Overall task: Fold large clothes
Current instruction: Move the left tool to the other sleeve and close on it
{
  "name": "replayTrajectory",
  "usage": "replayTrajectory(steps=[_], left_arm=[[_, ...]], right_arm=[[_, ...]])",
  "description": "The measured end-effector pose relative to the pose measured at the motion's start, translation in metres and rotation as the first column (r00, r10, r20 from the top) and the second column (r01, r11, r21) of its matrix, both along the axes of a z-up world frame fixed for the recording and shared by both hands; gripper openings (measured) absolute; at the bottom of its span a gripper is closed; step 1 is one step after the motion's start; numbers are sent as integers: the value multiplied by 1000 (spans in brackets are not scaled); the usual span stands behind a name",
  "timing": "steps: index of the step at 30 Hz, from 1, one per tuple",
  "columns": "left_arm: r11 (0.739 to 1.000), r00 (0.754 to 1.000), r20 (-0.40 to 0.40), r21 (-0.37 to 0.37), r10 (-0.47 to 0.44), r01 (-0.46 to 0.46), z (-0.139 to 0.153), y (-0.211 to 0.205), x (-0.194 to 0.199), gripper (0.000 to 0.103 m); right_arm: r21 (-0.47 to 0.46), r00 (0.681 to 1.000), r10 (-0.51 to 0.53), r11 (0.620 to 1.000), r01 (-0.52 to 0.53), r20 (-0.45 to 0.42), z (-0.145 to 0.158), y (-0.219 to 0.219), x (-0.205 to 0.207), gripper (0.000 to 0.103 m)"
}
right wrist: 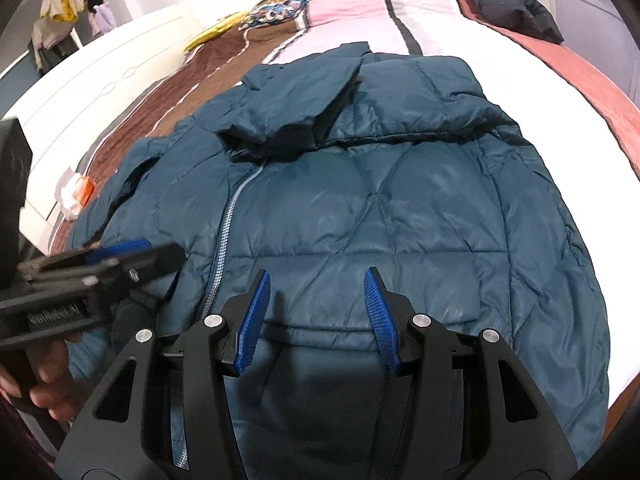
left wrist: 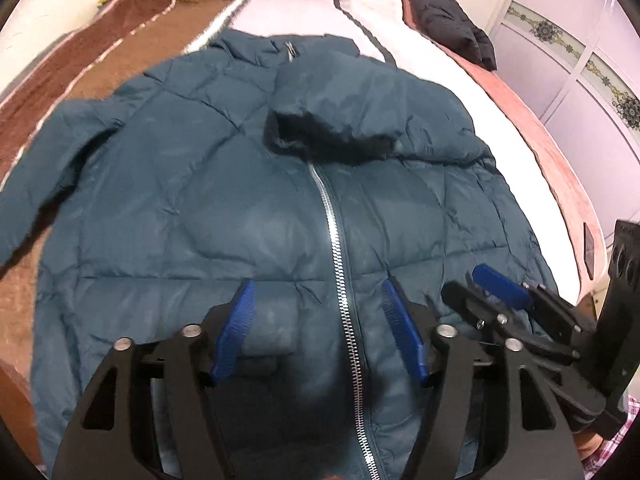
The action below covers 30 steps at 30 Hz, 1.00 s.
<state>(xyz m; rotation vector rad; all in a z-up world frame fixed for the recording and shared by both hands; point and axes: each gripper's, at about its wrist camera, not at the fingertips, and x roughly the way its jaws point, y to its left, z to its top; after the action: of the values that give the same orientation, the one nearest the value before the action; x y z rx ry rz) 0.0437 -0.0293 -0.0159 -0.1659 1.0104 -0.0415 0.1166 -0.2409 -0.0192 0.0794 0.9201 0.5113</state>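
A teal quilted puffer jacket (left wrist: 240, 208) lies front up on the bed, zipped, with a silver zipper (left wrist: 340, 264) down its middle. Its right sleeve (left wrist: 344, 120) is folded across the chest; the left sleeve (left wrist: 36, 184) stretches out to the left. The jacket also shows in the right wrist view (right wrist: 380, 208). My left gripper (left wrist: 320, 320) is open and empty above the hem, straddling the zipper. My right gripper (right wrist: 318, 316) is open and empty above the hem's right half. The right gripper shows in the left wrist view (left wrist: 492, 292), the left gripper in the right wrist view (right wrist: 116, 256).
The bed has a striped brown, white and pink cover (left wrist: 132, 40). A black garment (left wrist: 448, 20) lies at the far right edge. A patterned pillow (right wrist: 280, 4) and a yellow item (right wrist: 212, 32) lie at the head. A white headboard (right wrist: 100, 92) stands left.
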Motion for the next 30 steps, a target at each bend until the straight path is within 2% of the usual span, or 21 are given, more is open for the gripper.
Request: replayTrajectory(steps=[2,6,9,11,13,16,19,23,26,29,30], left_arm=[[1000,1000,-2,24,15,-15,3,0,-2,79],[1000,1000,-3,12,16,-16,6,2,-6,79],[1000,1000,18,-10,4,-3,10,2,-9,79],[998,999,27,-51,-22,23,10,1,-9,79],[998,999,17,-52,-37,38,8,-3,-7,79],[997,997,-5,19,-73,73,7,-15,1,79],[983,988,28,108,-155,151,18,-30,19,79],[944,960,117,247,-253,219,33,-52,55,79],[918,949,108,308,-296,252,26,-69,85,76],[886,941,71,366,-331,284,9,-84,109,68],[878,939,66,383,-337,288,4,-88,113,62]], right_arm=[[2,1000,2,1000,-2,8,2,0,-2,49],[7,1000,-8,1000,8,18,4,-2,-4,49],[10,1000,-12,1000,12,24,6,-3,-4,49],[14,999,-16,1000,16,27,6,-4,-4,49],[19,999,-22,1000,21,29,7,-6,-4,49],[31,999,-38,999,37,26,7,-11,-3,49],[44,998,-54,998,53,21,6,-16,-2,49],[61,998,-69,996,68,6,3,-22,0,49],[70,997,-74,995,74,-2,1,-26,1,49],[74,997,-74,994,75,-9,-1,-29,1,49],[74,997,-74,994,75,-10,-1,-30,1,49]])
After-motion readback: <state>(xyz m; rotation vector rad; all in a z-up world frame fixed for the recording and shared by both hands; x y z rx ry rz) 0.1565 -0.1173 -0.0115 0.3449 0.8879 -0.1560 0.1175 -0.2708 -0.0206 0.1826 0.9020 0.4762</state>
